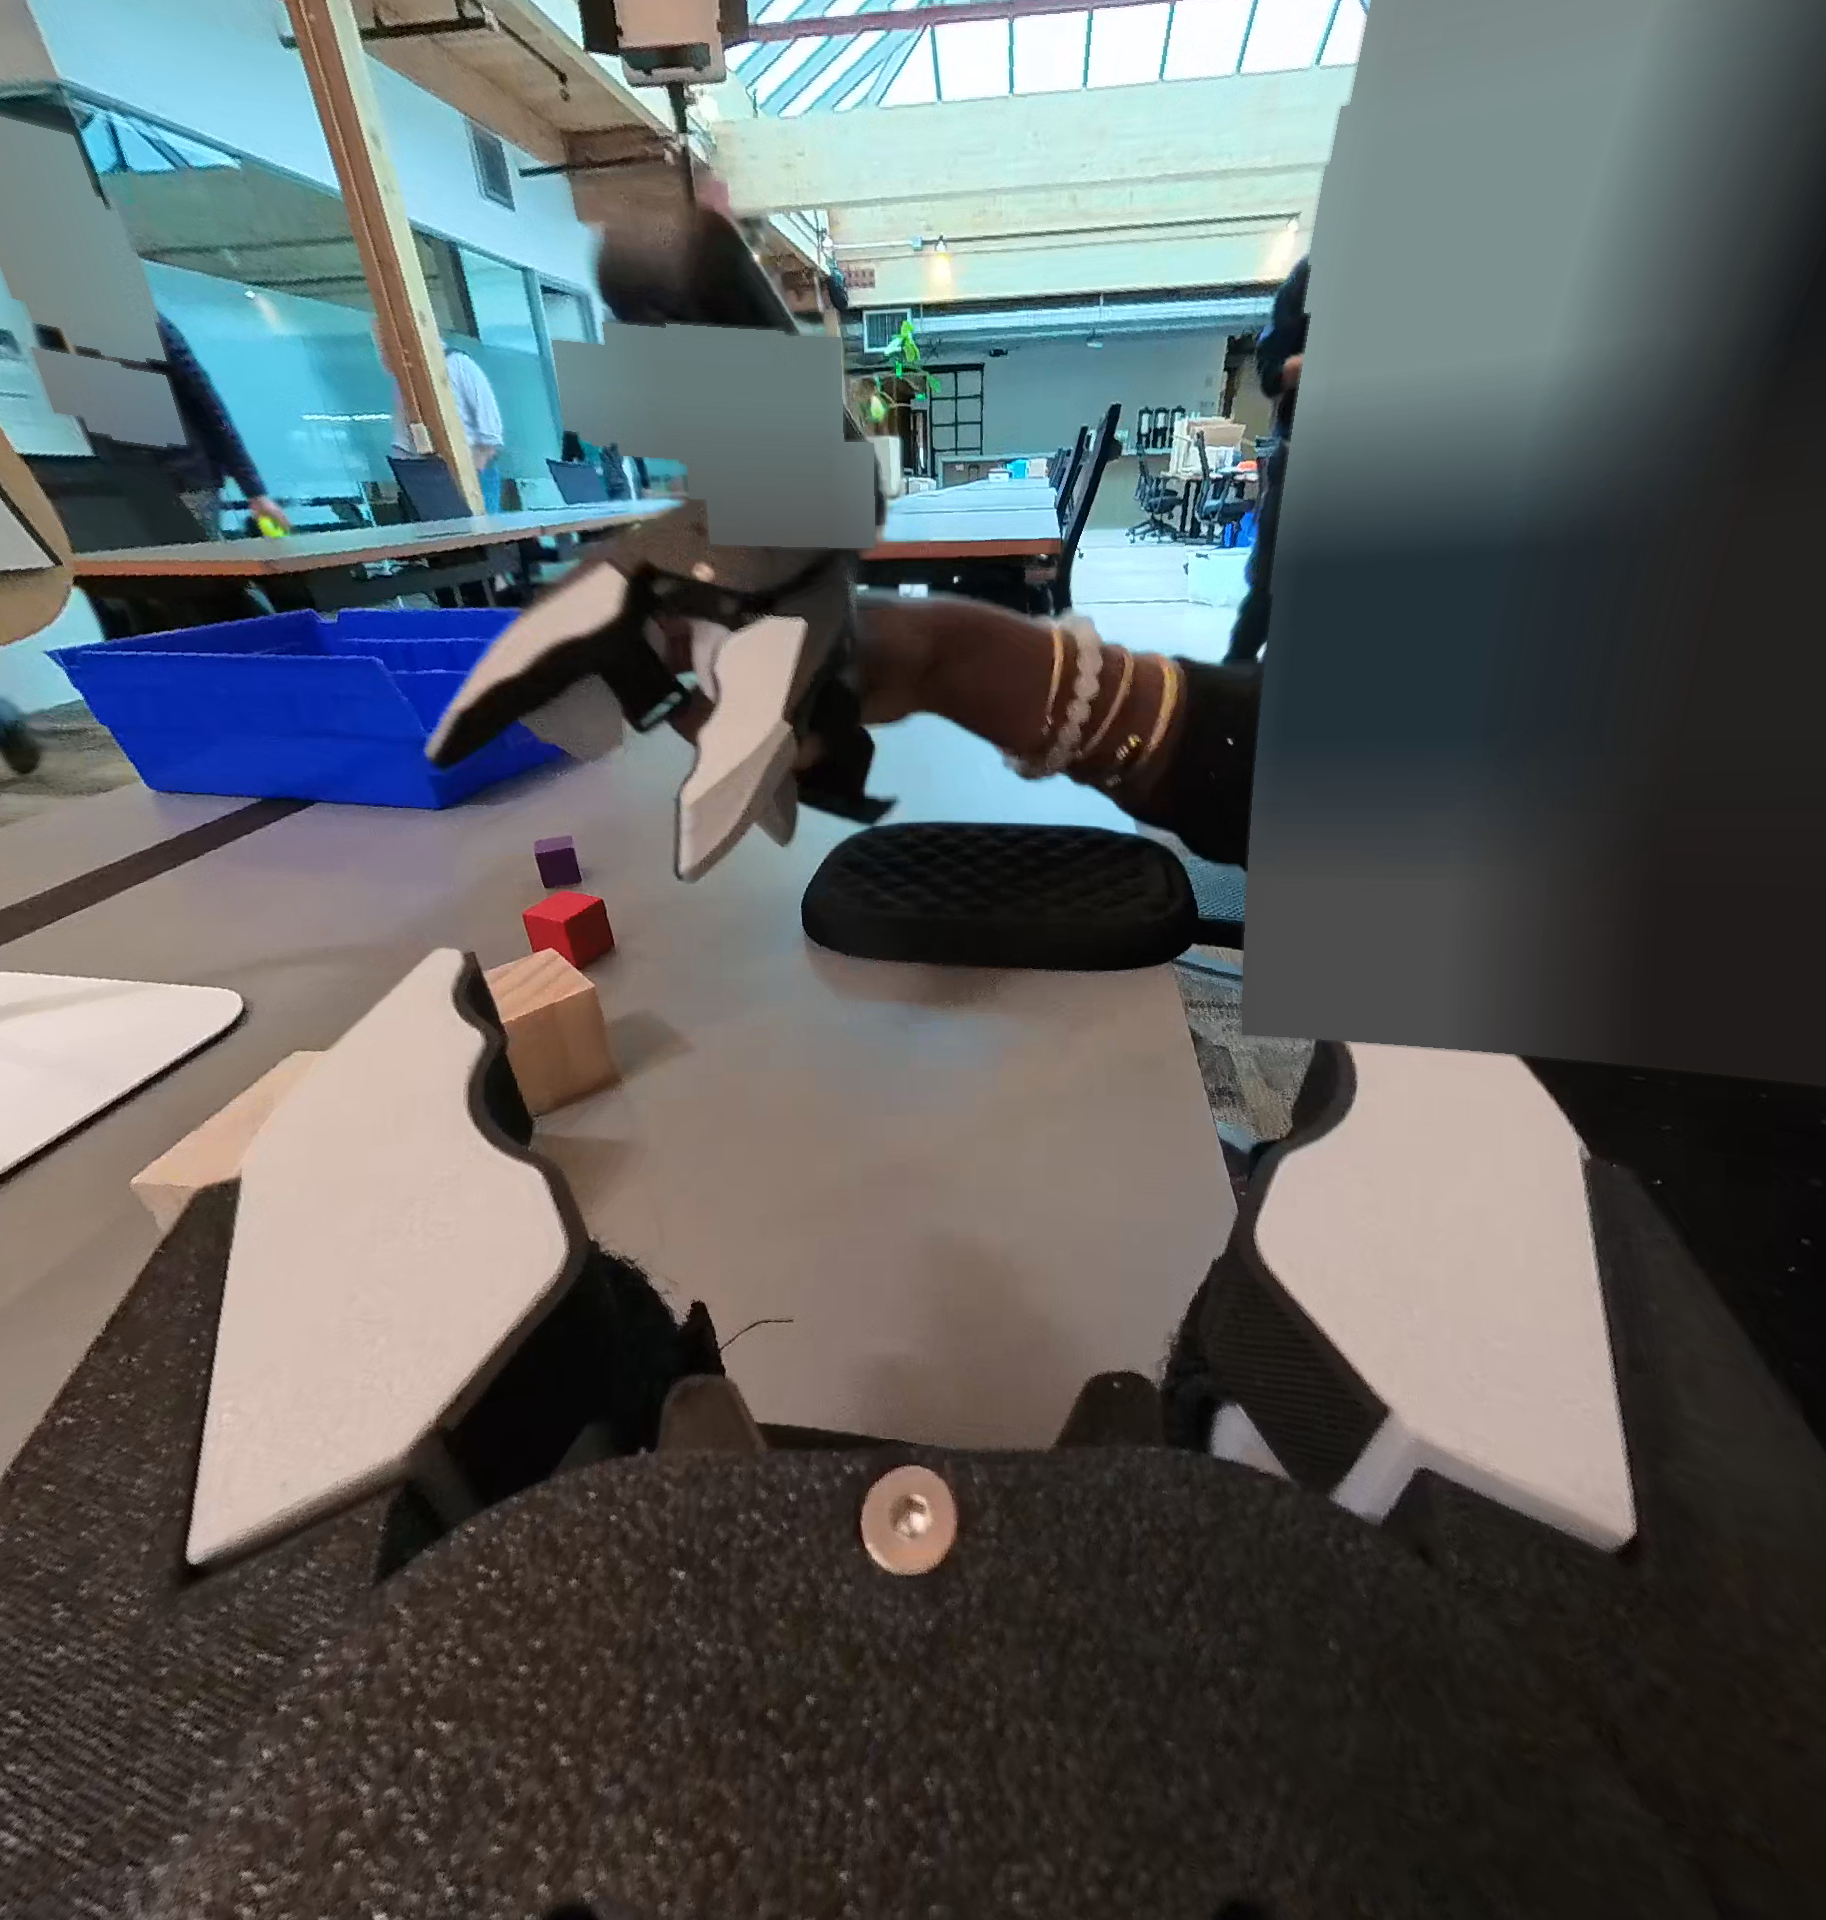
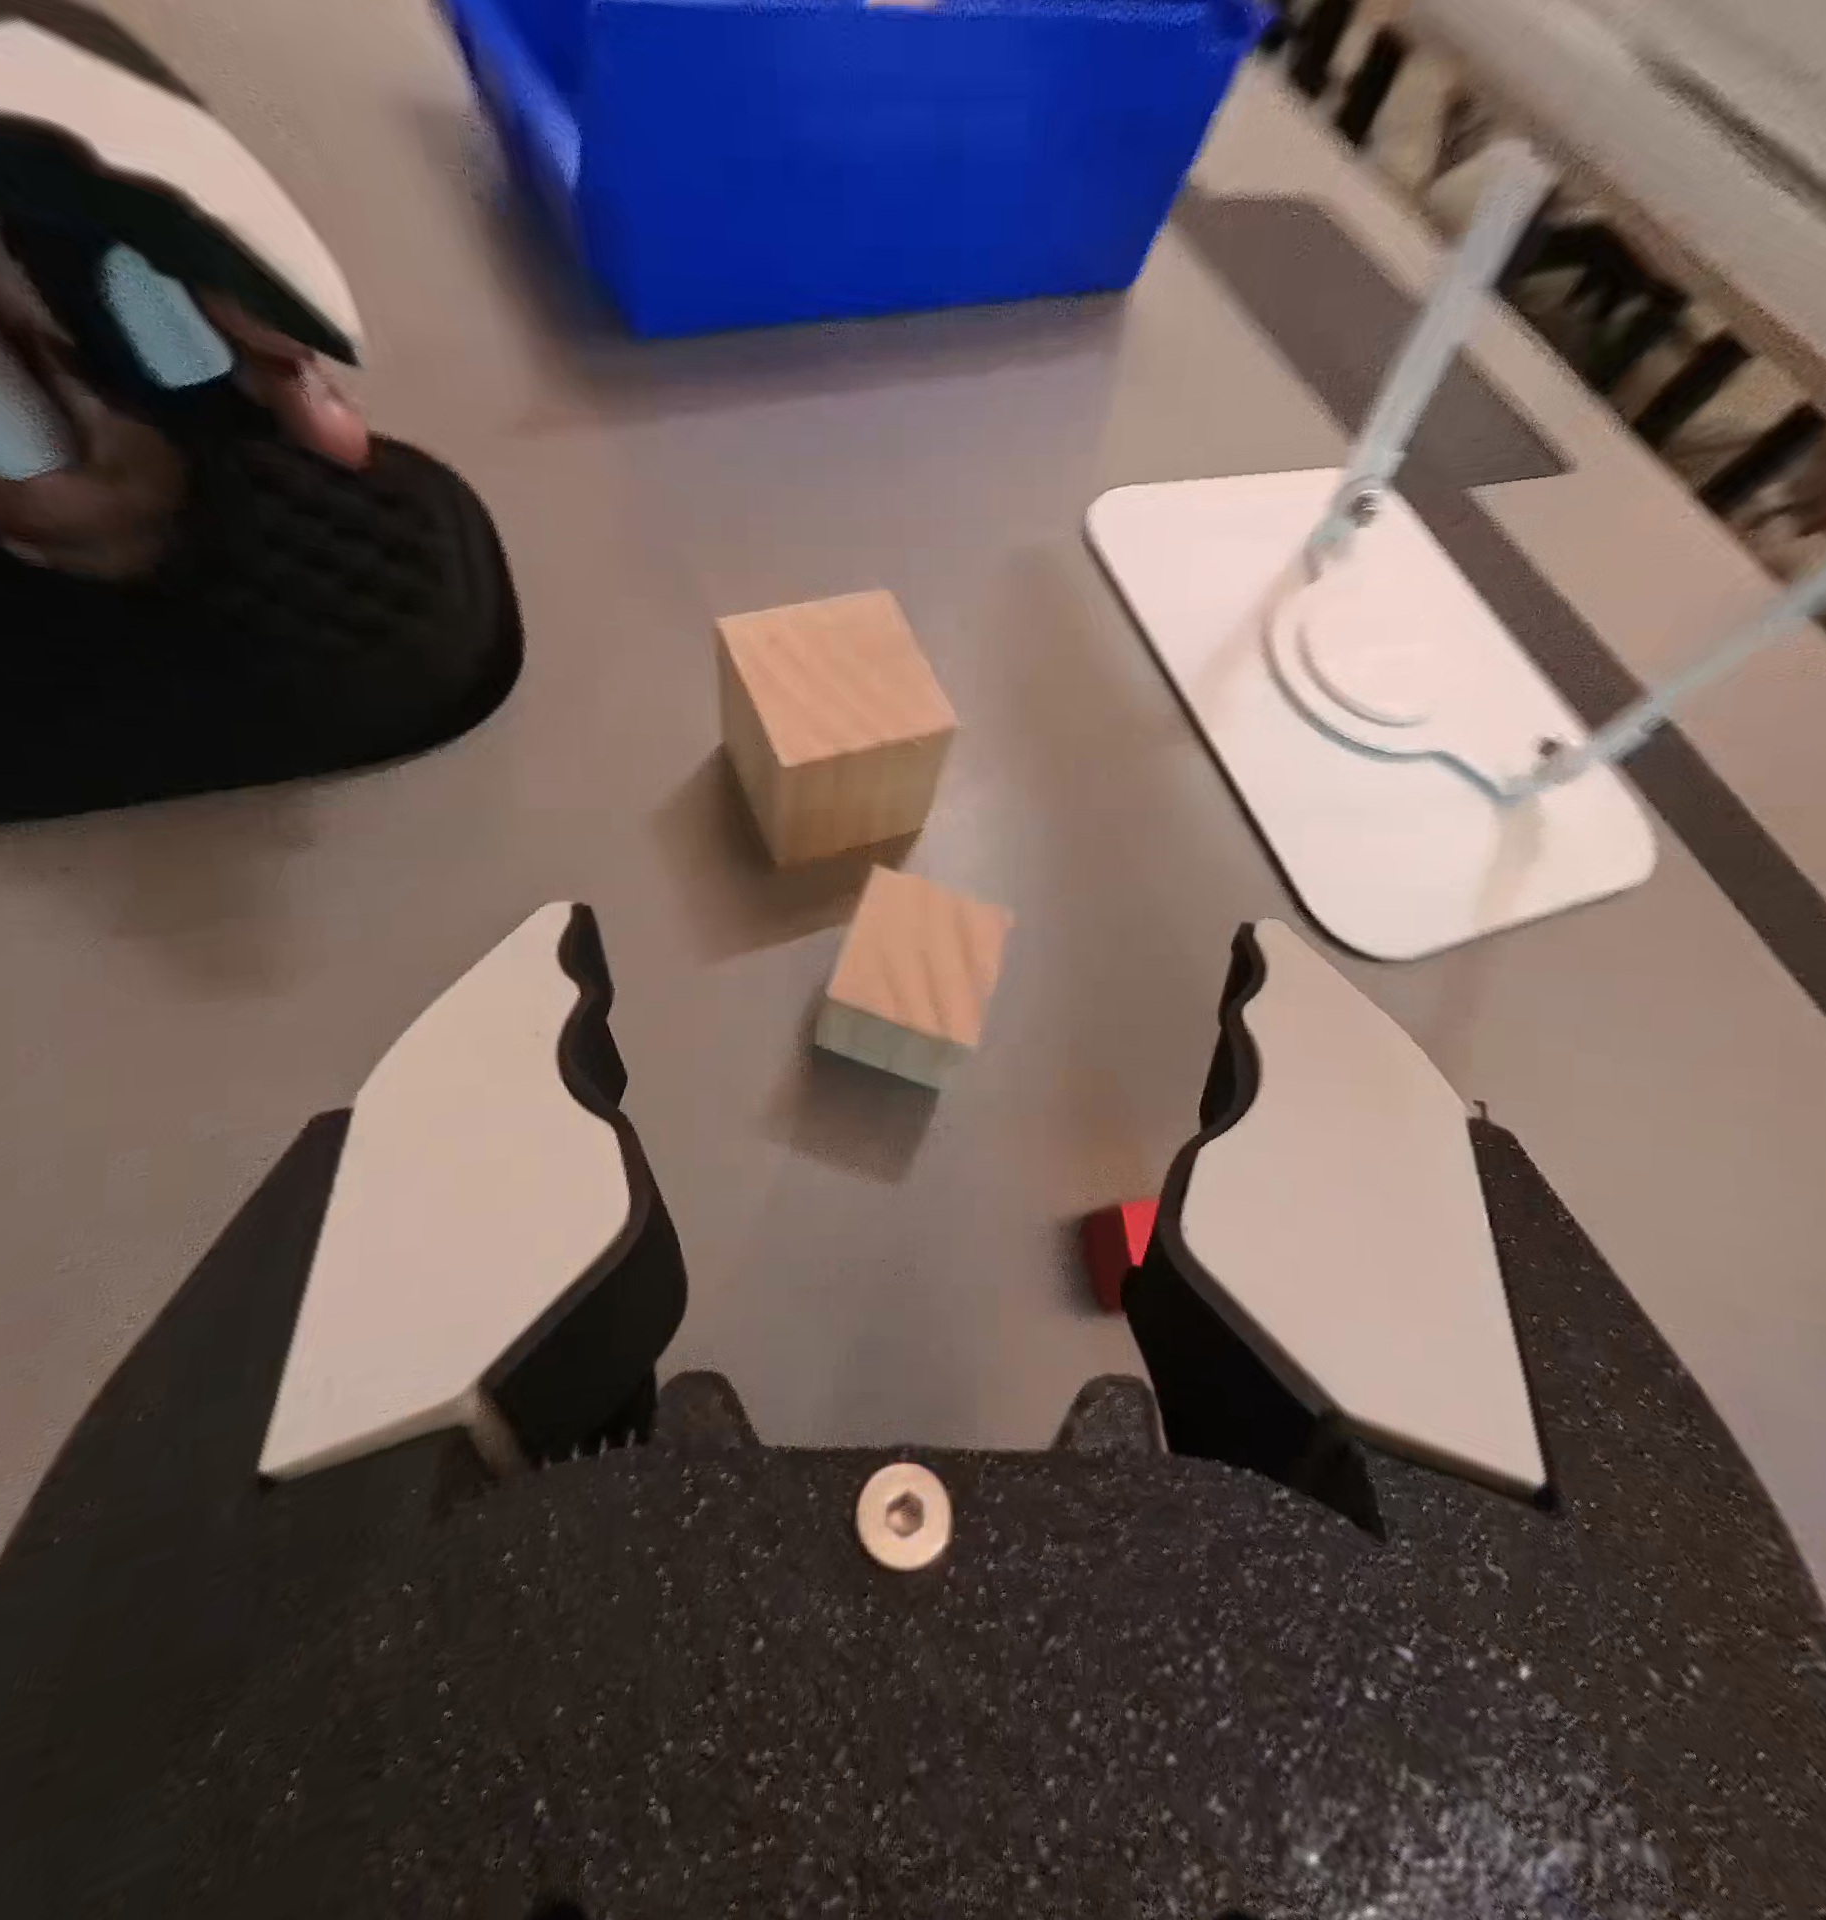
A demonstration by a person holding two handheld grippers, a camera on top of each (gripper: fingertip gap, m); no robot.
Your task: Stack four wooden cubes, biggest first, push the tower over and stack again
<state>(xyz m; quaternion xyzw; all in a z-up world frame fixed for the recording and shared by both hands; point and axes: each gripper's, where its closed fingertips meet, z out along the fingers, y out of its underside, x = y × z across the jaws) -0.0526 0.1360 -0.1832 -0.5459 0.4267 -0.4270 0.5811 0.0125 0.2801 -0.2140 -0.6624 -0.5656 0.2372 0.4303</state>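
My left gripper (image 1: 898, 1039) is open wide and holds nothing, low over the grey table (image 1: 888, 1174). A small wooden cube (image 1: 550, 1029) stands just past its left fingertip (image 1: 441, 997); a larger wooden block (image 1: 213, 1143) shows behind that finger. A red cube (image 1: 569, 925) and a purple cube (image 1: 557, 860) lie farther on. My right gripper (image 2: 911, 925) is open and empty above the table. The small wooden cube (image 2: 919, 977) lies below between its fingertips, clear of both pads. The larger wooden cube (image 2: 831, 722) stands beyond. The red cube (image 2: 1117, 1242) peeks from under the right finger.
A blue bin (image 2: 867, 156) stands at the far side, also in the left wrist view (image 1: 296, 696). A black quilted pad (image 1: 1002, 894) lies by the table's edge. A white stand base (image 2: 1376, 707) with a thin metal frame sits to the right. The right gripper (image 1: 566, 805) hovers above the cubes.
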